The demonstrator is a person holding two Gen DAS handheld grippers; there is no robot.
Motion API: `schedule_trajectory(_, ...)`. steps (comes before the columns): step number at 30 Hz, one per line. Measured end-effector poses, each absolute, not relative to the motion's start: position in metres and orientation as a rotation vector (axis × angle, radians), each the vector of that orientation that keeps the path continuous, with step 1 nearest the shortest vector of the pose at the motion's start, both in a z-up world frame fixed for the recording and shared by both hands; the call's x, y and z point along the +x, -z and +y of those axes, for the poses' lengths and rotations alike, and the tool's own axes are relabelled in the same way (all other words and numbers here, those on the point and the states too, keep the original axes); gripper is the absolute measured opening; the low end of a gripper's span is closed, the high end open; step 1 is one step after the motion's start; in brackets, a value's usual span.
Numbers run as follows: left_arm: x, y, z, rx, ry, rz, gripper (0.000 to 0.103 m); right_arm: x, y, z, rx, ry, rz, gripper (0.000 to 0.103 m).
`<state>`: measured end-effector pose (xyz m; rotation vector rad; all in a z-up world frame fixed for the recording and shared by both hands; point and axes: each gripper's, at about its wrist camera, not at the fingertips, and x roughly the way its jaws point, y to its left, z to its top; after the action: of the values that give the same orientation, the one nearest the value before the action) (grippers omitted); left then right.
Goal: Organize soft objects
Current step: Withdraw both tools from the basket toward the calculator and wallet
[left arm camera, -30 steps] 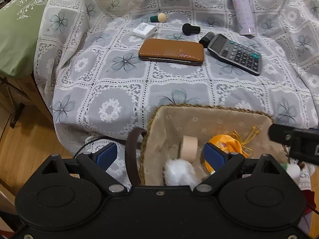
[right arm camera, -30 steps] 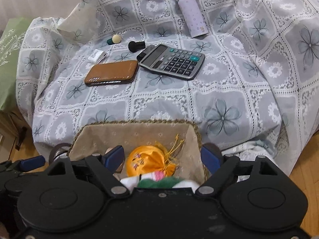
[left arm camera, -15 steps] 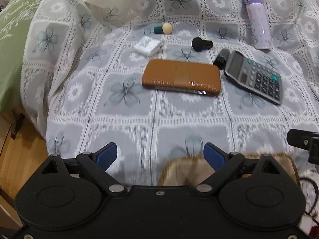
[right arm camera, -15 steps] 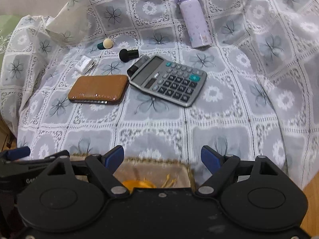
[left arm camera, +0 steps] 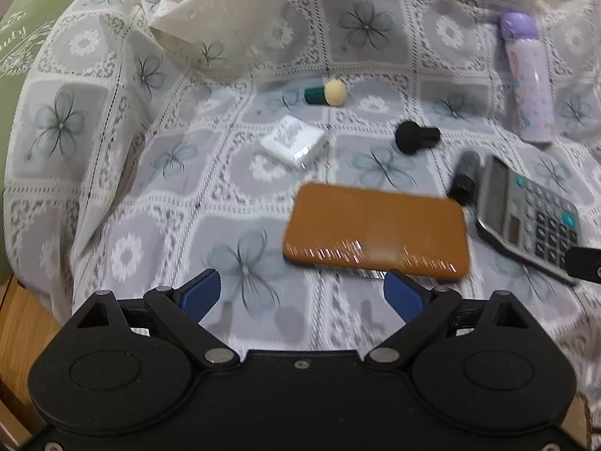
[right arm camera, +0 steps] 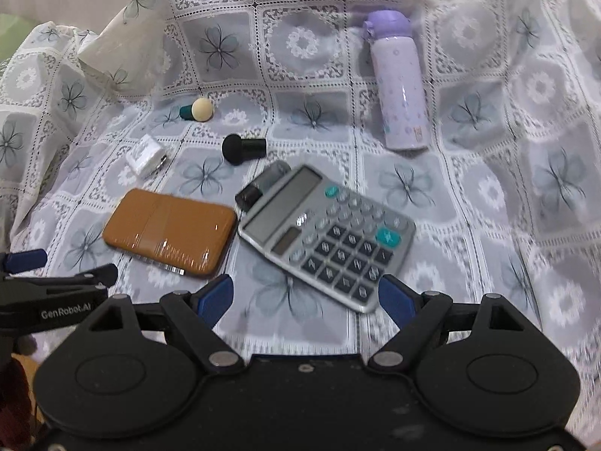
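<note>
On the flowered cloth lie a cream sponge puff with a green handle (left arm camera: 326, 93) (right arm camera: 197, 109), a black sponge puff (left arm camera: 415, 138) (right arm camera: 242, 147) and a small white packet (left arm camera: 293, 143) (right arm camera: 145, 156). My left gripper (left arm camera: 302, 295) is open and empty, above the cloth just before the brown case (left arm camera: 377, 235). My right gripper (right arm camera: 306, 297) is open and empty, at the near edge of the calculator (right arm camera: 326, 235). The left gripper also shows at the left edge of the right wrist view (right arm camera: 22, 259).
A brown case (right arm camera: 171, 231), a calculator (left arm camera: 526, 214), a black tube (left arm camera: 465, 182) (right arm camera: 263, 184) and a purple bottle (left arm camera: 527, 79) (right arm camera: 400, 82) lie on the cloth. A green pillow (left arm camera: 15, 75) is far left. Wooden floor (left arm camera: 22, 323) is below the left cloth edge.
Both grippers moved up and forward from over the basket to over the cloth. The basket with its soft things has dropped out of both views. Both stay open.
</note>
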<state>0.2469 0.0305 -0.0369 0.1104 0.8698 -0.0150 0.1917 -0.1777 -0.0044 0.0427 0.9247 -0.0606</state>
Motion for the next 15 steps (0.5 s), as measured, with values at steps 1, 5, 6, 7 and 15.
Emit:
schedule_trajectory(1, 0.253, 0.036, 0.033, 0.109, 0.015, 0.863, 0.092, 0.199, 0.005, -0.177, 0.041, 0.059, 0.925, 0.084)
schedule_trajectory(5, 0.278, 0.035, 0.041, 0.105, 0.012, 0.839, 0.092, 0.223, 0.007, -0.175, 0.066, 0.044, 0.926, 0.084)
schedule_trajectory(6, 0.285, 0.036, 0.044, 0.101, 0.009, 0.834, 0.092, 0.228, 0.008, -0.174, 0.074, 0.038, 0.925, 0.084)
schedule_trajectory(7, 0.291, 0.037, 0.046, 0.097, 0.008, 0.828, 0.092, 0.235, 0.008, -0.173, 0.081, 0.034, 0.922, 0.084)
schedule_trajectory(15, 0.338, 0.046, 0.049, 0.127, 0.026, 0.765, 0.093, 0.277, 0.014, -0.16, 0.108, 0.017, 0.9, 0.093)
